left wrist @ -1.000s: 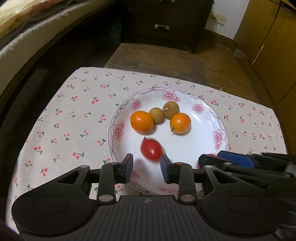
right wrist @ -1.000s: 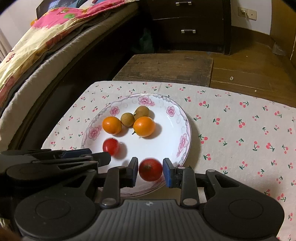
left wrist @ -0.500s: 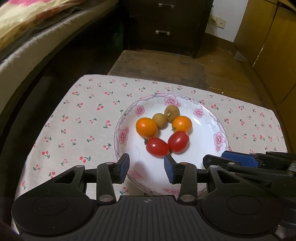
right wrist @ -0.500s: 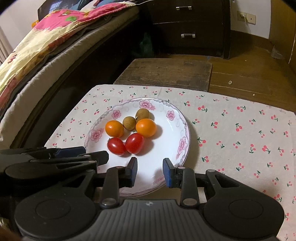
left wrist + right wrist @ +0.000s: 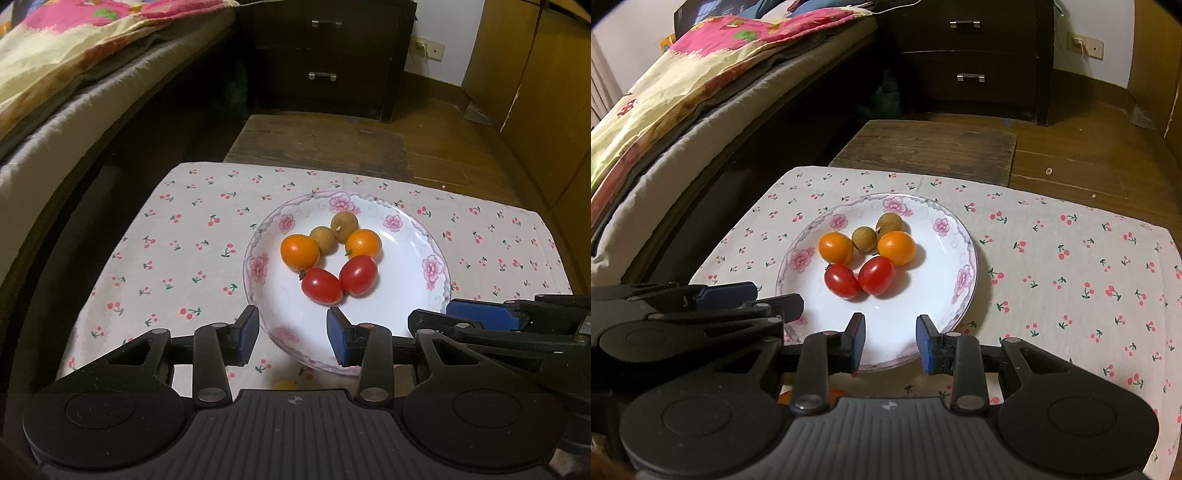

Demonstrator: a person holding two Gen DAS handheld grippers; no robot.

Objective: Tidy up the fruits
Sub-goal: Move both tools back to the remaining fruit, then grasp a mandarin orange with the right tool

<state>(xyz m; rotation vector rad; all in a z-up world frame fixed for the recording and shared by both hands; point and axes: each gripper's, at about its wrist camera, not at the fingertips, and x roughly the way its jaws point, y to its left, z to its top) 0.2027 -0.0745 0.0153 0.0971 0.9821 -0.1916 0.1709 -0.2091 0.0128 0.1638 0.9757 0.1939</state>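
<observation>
both tools hang over the near rim of the plate with nothing gripped, left tool and right tool gaping, six fruits huddled together on it.

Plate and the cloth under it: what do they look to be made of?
The plate looks like glazed ceramic or porcelain: glossy white with highlights, printed pink flowers round the rim. Melamine cannot be ruled out. The cloth looks like matte woven cotton: no shine, a faint crease line, small printed cherries, and an edge that drapes over the table.
</observation>
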